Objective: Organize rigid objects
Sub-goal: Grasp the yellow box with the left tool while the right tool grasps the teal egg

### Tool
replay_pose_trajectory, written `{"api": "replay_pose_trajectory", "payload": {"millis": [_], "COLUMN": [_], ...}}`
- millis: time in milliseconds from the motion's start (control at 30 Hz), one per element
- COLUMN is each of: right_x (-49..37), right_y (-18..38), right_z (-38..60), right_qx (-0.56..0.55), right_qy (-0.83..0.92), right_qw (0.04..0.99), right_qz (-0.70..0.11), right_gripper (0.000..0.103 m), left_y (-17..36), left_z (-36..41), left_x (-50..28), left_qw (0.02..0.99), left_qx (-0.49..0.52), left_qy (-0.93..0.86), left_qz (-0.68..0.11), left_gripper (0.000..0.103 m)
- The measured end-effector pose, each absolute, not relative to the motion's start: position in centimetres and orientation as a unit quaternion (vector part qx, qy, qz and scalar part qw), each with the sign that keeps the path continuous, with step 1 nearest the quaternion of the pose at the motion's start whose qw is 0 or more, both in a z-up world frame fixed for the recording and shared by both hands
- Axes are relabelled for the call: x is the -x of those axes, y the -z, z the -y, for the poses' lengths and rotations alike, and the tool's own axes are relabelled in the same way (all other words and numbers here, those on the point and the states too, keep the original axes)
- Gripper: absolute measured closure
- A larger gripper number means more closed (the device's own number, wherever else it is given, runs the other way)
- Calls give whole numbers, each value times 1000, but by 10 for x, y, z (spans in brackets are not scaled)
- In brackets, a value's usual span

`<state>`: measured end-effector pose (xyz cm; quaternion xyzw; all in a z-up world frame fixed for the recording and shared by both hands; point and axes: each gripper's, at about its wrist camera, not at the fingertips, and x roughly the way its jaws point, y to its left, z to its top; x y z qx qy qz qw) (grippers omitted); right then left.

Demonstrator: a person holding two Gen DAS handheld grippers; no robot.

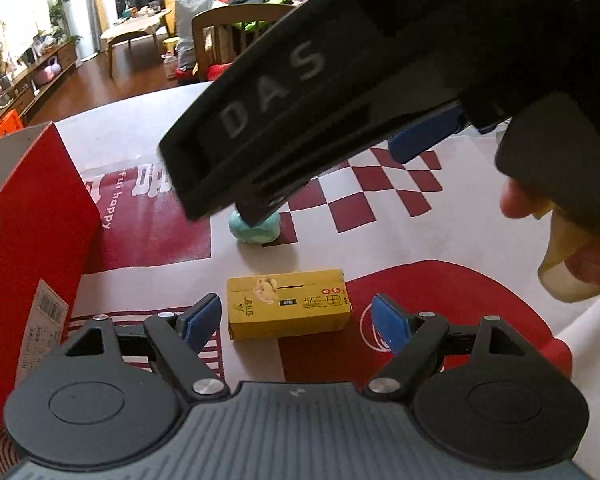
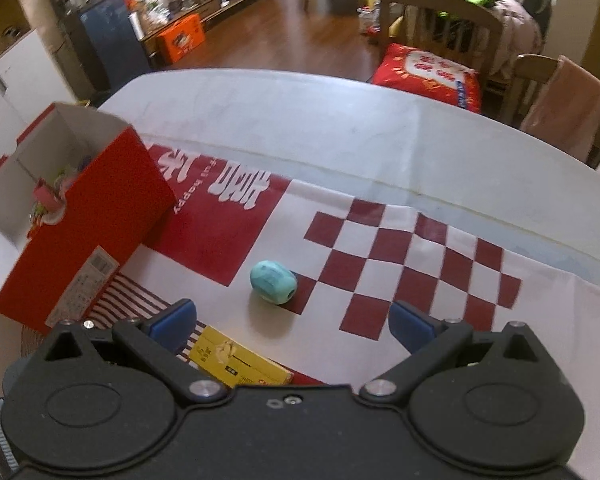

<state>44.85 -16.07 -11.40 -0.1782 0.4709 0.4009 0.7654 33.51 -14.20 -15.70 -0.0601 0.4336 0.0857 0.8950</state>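
Note:
A yellow carton (image 1: 288,307) lies flat on the red-and-white tablecloth, just ahead of my left gripper (image 1: 298,320), whose blue pads stand wide apart on either side of it without touching. Beyond it sits a teal egg-shaped object (image 1: 256,230), partly covered by the right gripper's black body (image 1: 300,112) crossing above. In the right wrist view the teal object (image 2: 274,282) lies ahead of my open right gripper (image 2: 292,320), with the yellow carton (image 2: 240,364) low between its fingers, partly hidden. A red open box (image 2: 84,216) stands at the left.
The red box (image 1: 36,232) rises close to the left gripper's left side and holds several small items (image 2: 50,196). A hand (image 1: 572,256) grips the right tool at the right. The table's far edge (image 2: 300,80) curves away, with chairs (image 2: 440,24) behind it.

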Motion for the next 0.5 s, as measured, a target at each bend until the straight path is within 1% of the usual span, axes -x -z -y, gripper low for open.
{"api": "replay_pose_trajectory", "payload": {"millis": [167, 267, 367, 467, 500], "right_x": [-456, -460, -463, -463, -462], "right_y": [125, 134, 144, 152, 154], "right_z": [147, 136, 127, 120, 118], "right_qx": [191, 206, 219, 232, 238], "right_qy": [-413, -420, -424, -430, -432], "right_qw": [757, 751, 745, 738, 735], "right_qz": [-470, -466, -466, -467, -464], "right_gripper": [2, 5, 10, 19, 24], "left_y": [165, 170, 176, 180, 180], "left_z": [142, 140, 136, 133, 133], "left_x": [-343, -348, -350, -349, -349], "left_qw": [890, 888, 885, 885, 886], "left_qx": [63, 61, 65, 71, 69], "left_qy": [-96, -102, -106, -101, -100], "left_qz": [-441, -444, -449, -449, -448], "left_gripper": [21, 21, 21, 21, 21]}}
